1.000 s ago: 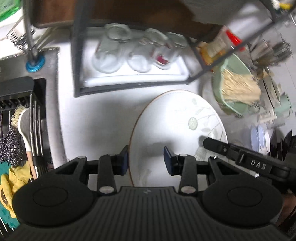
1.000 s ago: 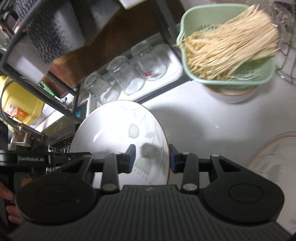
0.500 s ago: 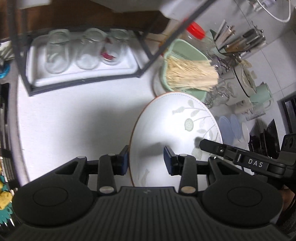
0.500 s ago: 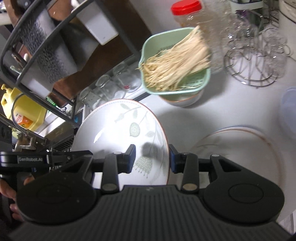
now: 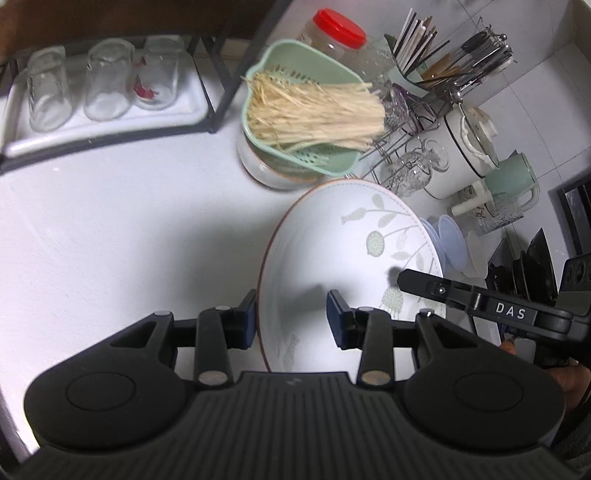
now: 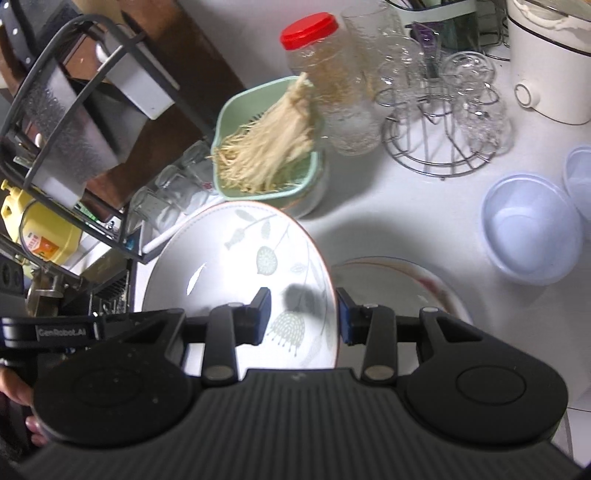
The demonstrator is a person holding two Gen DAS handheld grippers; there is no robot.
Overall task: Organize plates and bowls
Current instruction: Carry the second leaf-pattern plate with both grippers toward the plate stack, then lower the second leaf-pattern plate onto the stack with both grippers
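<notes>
One round white leaf-patterned ceramic plate [image 5: 343, 266], held tilted above the white countertop [image 5: 110, 229].
Opposite rim edges are pinched by left gripper [image 5: 291, 317] and right gripper [image 6: 304, 315]; a second plate [image 6: 399, 288] lies flat beneath; two translucent plastic bowls [image 6: 532, 229] nearby.

Left wrist view. Left gripper [image 5: 291, 319] straddles the left rim of a white plate [image 5: 343, 258] with a leaf-and-flower print; the plate is tilted above the white counter [image 5: 110, 229]. Pads appear to bear on the rim, though contact at the right pad is not clear. Right gripper [image 5: 402, 275] reaches in from the right onto the plate's opposite edge. Behind the plate: green colander [image 5: 306, 155] of pale noodles set in a white bowl, red-lidded jar [image 5: 334, 31] beyond. Three upturned glasses [image 5: 107, 81] on a white tray [image 5: 110, 123], upper left. Pale blue lids [image 5: 450, 243] just right of the plate.
</notes>
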